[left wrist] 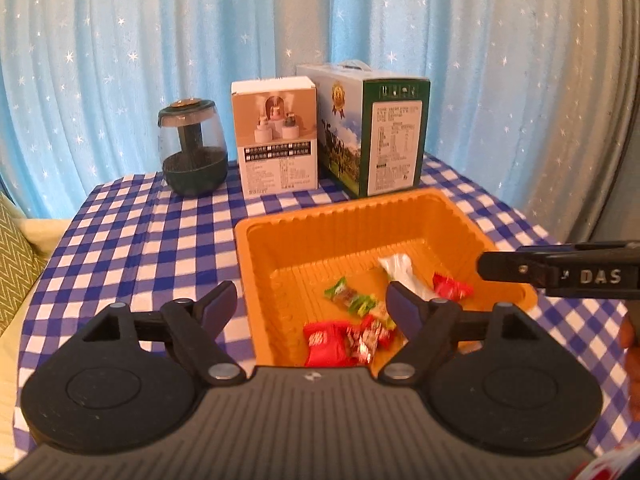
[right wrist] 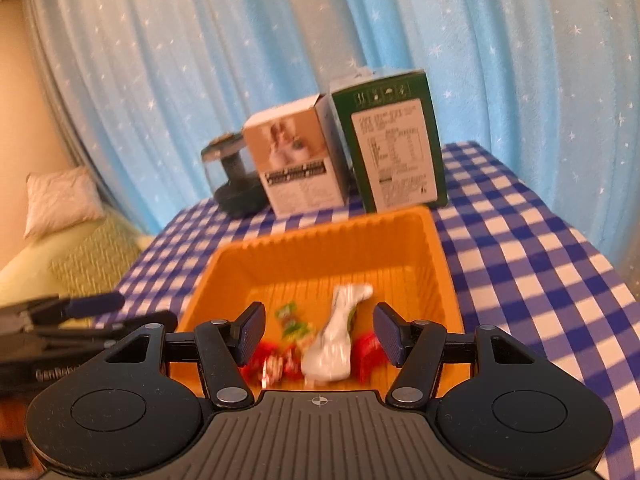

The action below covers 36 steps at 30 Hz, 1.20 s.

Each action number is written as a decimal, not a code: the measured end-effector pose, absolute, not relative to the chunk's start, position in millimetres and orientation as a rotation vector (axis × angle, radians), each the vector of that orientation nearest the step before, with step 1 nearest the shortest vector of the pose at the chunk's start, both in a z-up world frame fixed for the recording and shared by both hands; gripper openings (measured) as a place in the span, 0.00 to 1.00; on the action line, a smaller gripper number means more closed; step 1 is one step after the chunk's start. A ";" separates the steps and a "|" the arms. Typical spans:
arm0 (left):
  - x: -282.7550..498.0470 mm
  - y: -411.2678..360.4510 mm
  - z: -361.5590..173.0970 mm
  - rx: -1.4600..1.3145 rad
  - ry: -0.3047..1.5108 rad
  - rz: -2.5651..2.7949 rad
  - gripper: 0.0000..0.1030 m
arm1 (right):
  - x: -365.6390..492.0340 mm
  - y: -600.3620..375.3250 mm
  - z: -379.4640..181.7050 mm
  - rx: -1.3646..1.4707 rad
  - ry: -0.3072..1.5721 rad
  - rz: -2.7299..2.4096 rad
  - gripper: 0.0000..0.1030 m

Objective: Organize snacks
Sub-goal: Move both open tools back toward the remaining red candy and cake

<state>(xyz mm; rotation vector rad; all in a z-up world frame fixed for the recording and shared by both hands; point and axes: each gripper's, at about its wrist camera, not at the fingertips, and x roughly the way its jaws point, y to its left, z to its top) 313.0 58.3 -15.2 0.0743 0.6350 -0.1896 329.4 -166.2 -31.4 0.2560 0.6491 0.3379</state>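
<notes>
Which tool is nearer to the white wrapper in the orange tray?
Right. The right tool is open with the white wrapper showing right between its fingers over the orange tray. The left tool, also open, straddles the tray's left wall, with the wrapper beyond its right finger.

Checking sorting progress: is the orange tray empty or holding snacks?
Holding snacks: the orange tray contains red, green and white wrapped snacks.

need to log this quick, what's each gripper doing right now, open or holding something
Left gripper: open, holding nothing, over the orange tray.
Right gripper: open, holding nothing, over the tray.
</notes>
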 end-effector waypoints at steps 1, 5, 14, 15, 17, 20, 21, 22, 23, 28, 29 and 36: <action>308.6 60.3 -16.1 0.077 0.643 -0.190 0.77 | 323.8 -166.9 -31.1 0.251 0.655 0.340 0.58; 285.4 69.6 -16.7 0.057 0.669 -0.190 0.77 | 305.2 -171.6 -31.9 0.244 0.663 0.344 0.58; 222.7 83.3 -9.6 0.009 0.673 -0.181 0.80 | 259.8 -167.5 -29.8 0.196 0.666 0.383 0.58; 216.6 84.4 -10.4 0.005 0.677 -0.182 0.80 | 254.0 -165.7 -30.4 0.177 0.664 0.393 0.58; 204.2 86.4 -13.7 0.002 0.688 -0.187 0.80 | 243.5 -161.5 -33.8 0.133 0.667 0.414 0.58; 189.0 88.5 -21.1 0.012 0.706 -0.185 0.80 | 229.5 -155.3 -43.3 0.071 0.694 0.471 0.58; 184.4 89.9 -24.3 0.013 0.714 -0.183 0.80 | 225.9 -153.1 -47.4 0.052 0.711 0.499 0.58; 180.6 92.0 -27.2 0.009 0.723 -0.181 0.80 | 222.3 -151.3 -51.9 0.032 0.725 0.523 0.58; 176.5 94.1 -30.3 0.002 0.733 -0.181 0.80 | 219.3 -148.3 -56.3 0.007 0.738 0.544 0.58; 170.3 99.8 -45.1 0.016 0.773 -0.170 0.83 | 207.6 -126.1 -78.2 -0.173 0.768 0.654 0.58; 171.6 100.9 -48.2 0.025 0.782 -0.160 0.83 | 206.2 -120.9 -82.2 -0.206 0.773 0.673 0.58; 176.8 108.7 -59.8 0.010 0.819 -0.133 0.83 | 206.5 -88.9 -104.9 -0.386 0.766 0.788 0.59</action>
